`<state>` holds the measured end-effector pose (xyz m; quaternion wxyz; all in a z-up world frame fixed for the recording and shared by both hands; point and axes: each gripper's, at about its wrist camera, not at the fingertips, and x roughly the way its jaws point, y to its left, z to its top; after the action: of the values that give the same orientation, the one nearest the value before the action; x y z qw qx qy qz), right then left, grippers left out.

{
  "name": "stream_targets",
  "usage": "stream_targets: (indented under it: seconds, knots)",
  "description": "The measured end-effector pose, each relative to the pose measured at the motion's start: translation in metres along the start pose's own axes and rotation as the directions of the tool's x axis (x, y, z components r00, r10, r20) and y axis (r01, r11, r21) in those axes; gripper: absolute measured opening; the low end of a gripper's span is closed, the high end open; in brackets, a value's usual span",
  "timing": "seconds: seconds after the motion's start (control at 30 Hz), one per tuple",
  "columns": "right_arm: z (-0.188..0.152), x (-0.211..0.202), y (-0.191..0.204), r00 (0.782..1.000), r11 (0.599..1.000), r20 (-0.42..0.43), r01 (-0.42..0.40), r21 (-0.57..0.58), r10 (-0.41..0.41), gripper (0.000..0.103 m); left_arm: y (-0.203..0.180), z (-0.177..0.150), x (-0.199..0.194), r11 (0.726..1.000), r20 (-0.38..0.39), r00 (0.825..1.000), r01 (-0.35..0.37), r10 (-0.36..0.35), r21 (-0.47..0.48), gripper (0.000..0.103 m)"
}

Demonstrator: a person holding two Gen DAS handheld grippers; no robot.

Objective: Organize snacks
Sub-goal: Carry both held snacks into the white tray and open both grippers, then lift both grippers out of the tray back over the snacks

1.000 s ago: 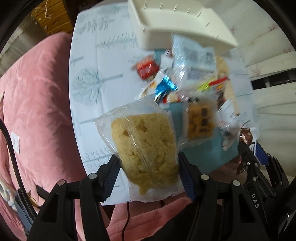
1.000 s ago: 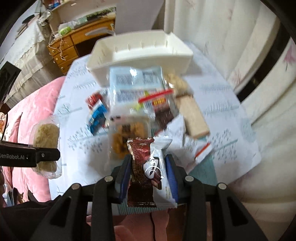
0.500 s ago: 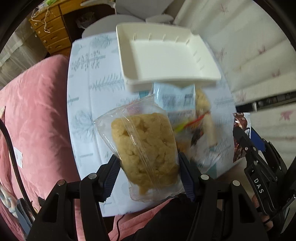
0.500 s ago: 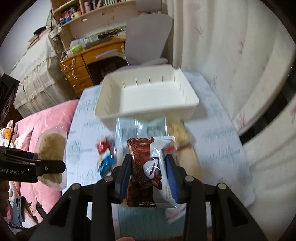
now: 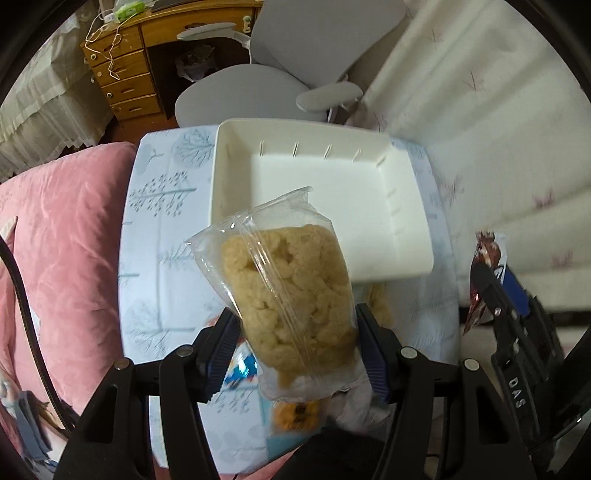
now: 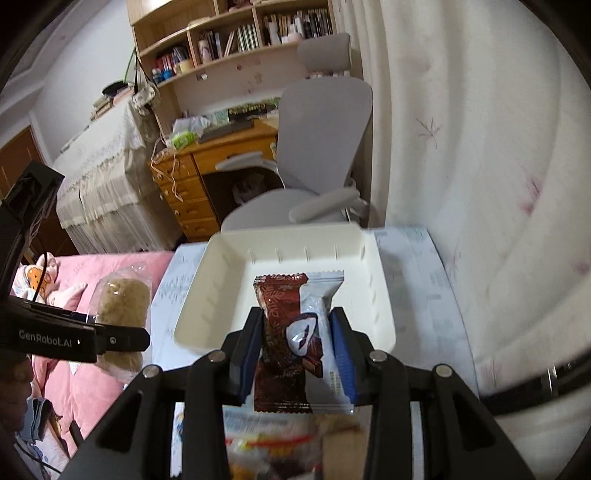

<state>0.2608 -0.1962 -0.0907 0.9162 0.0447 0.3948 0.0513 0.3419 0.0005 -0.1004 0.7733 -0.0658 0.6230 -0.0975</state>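
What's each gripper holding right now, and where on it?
Left gripper clamps the clear bag of puffed snack across its lower half. Right gripper pinches the brown-and-white wrapped bar by its side edges, about mid-length.

A grey office chair (image 6: 321,155) stands at frame centre, beside a wooden desk (image 6: 207,173) with drawers. A bookshelf (image 6: 236,33) occupies the upper centre. A pink bedspread (image 5: 55,251) fills the left. A pale curtain (image 6: 480,166) covers the right.
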Motion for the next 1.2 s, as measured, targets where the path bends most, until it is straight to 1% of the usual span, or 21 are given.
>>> stream_targets:
  seconds: [0.1,0.23,0.37,0.4,0.43,0.47,0.5,0.57,0.6,0.7,0.77,0.93,1.07,1.2]
  knots:
    - [0.006,0.016,-0.016,1.0,1.0,0.017,-0.025,-0.005,0.025,0.037,-0.007,0.019,0.011,1.0,0.016,1.0,0.002,-0.002,-0.016,0.06]
    - [0.01,0.039,-0.032,0.997,0.997,0.009,-0.076,0.003,0.076,0.037,-0.014,0.039,0.029,0.999,0.011,1.0,-0.014,0.014,-0.04,0.06]
    - [0.011,0.064,-0.04,0.994,0.994,-0.036,-0.103,0.034,0.104,0.038,-0.017,0.048,0.041,0.999,-0.01,1.0,-0.019,0.018,-0.049,0.06]
    - [0.011,0.07,-0.041,0.992,0.993,-0.054,-0.11,0.042,0.112,0.038,-0.018,0.05,0.043,0.998,-0.005,1.0,-0.021,0.02,-0.051,0.062]
    - [0.011,0.073,-0.042,0.991,0.993,-0.067,-0.112,0.047,0.115,0.039,-0.018,0.052,0.044,0.998,-0.003,1.0,-0.027,0.027,-0.053,0.07]
    - [0.01,0.079,-0.042,0.99,0.993,-0.085,-0.109,0.055,0.113,0.043,-0.018,0.053,0.044,0.998,0.001,0.999,-0.037,0.037,-0.053,0.079]
    - [0.009,0.084,-0.044,0.988,0.992,-0.104,-0.105,0.065,0.111,0.051,-0.017,0.053,0.045,0.998,0.01,0.999,-0.042,0.043,-0.052,0.08]
    - [0.005,0.089,-0.046,0.986,0.991,-0.123,-0.106,0.078,0.115,0.059,-0.014,0.051,0.046,0.997,0.011,0.999,-0.053,0.053,-0.054,0.08]
    - [0.004,0.092,-0.047,0.984,0.991,-0.134,-0.107,0.082,0.117,0.062,-0.012,0.05,0.047,0.997,0.003,0.999,-0.054,0.054,-0.057,0.08]
    - [0.001,0.094,-0.048,0.98,0.989,-0.152,-0.111,0.098,0.126,0.062,-0.006,0.043,0.049,0.996,-0.02,0.998,-0.058,0.057,-0.07,0.08]
    - [0.001,0.092,-0.049,0.979,0.987,-0.156,-0.112,0.111,0.129,0.062,-0.003,0.037,0.046,0.995,-0.021,0.998,-0.062,0.061,-0.072,0.08]
    - [0.0,0.074,-0.046,0.983,0.985,-0.142,-0.101,0.142,0.121,0.062,0.002,0.018,0.029,0.996,0.001,0.999,-0.054,0.054,-0.068,0.08]
    - [-0.002,0.044,-0.037,0.988,0.984,-0.107,-0.091,0.151,0.108,0.062,0.005,-0.003,0.004,0.998,0.035,0.999,-0.026,0.028,-0.049,0.08]
    - [-0.009,0.002,-0.024,0.994,0.985,-0.053,-0.082,0.151,0.091,0.063,0.008,-0.033,-0.022,1.0,0.072,0.997,0.001,0.0,-0.014,0.08]
